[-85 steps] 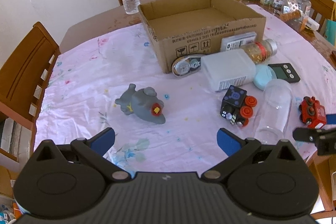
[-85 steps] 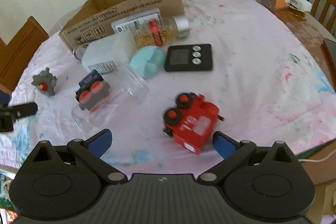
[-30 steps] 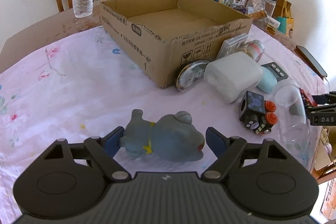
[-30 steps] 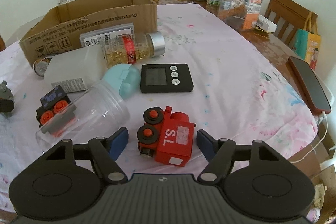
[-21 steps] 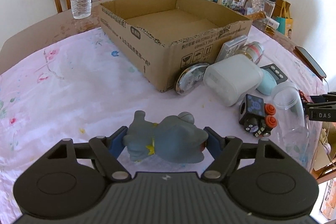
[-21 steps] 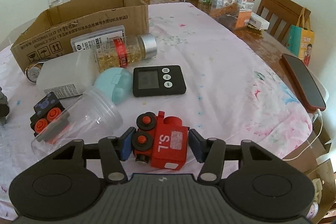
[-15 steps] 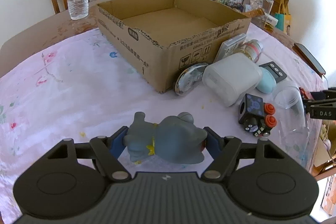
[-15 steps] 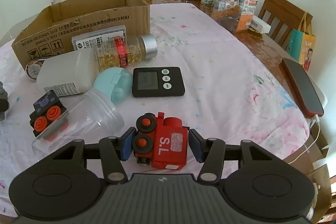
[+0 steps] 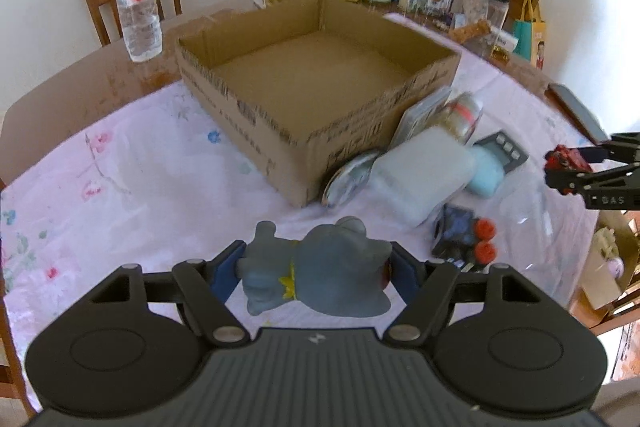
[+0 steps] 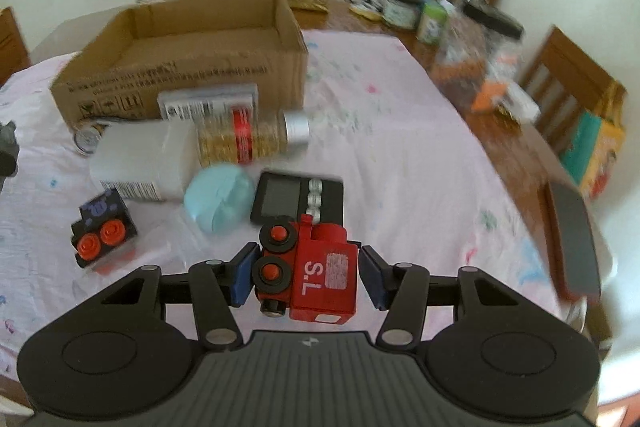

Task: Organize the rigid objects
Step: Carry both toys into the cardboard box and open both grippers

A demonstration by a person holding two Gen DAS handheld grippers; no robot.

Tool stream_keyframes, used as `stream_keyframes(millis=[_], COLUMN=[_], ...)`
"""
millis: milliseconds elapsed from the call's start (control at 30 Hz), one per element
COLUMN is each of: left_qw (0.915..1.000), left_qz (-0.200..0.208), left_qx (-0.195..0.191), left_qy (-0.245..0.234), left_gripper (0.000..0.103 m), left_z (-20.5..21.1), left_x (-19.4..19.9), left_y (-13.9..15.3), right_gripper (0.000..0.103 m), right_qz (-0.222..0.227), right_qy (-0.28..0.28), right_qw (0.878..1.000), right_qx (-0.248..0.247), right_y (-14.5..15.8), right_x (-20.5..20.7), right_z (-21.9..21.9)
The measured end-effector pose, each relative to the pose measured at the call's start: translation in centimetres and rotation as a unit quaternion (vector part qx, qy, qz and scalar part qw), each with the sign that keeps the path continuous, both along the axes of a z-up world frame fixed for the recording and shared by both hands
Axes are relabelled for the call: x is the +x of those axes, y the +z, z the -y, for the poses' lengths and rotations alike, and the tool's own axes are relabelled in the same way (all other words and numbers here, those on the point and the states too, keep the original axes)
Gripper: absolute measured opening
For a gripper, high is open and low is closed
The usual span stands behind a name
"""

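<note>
Between right tongs [image 10: 306, 277], clamped red train [image 10: 316, 275] marked "S.L", left tongs [image 9: 314, 273] gripping grey toy [image 9: 320, 277]

Both wrist views were evenly lit by soft daylight, with only faint shadows. Heavy fisheye curvature bent the edges and darkened the corners. Motion blur smeared the brown cardboard box [image 10: 180, 67] lettering and the far edge's clutter; the clear plastic water bottle [image 9: 137, 3] showed mild glare.
</note>
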State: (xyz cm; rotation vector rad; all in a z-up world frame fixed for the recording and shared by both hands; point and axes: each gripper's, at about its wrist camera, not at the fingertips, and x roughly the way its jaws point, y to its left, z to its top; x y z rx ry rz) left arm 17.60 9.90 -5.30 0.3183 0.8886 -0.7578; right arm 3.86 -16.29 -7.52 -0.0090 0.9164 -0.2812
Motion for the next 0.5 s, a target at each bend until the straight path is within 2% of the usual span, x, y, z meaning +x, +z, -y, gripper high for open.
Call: stream_keyframes(millis=[267,500], left_qw=[0.9977,0.9947], left_qz=[0.045,0.079], left_qx=[-0.031,-0.023], left_qy=[0.039,0.061], left_gripper=[0.074,0.074], left_z=[2.9,7.7], left_x=[0.7,4.4], left_y=[5.3,6.1], right_gripper=[0.059,0.059], right_qz=[0.038,0.070], right_qy=[0.112,0.196], right_qw=[0.993,0.978], right_qx=[-0.013,-0.001], right_y=[4.6,7.6], right_x=[3.9,8.4], right_z=[2.2,3.7])
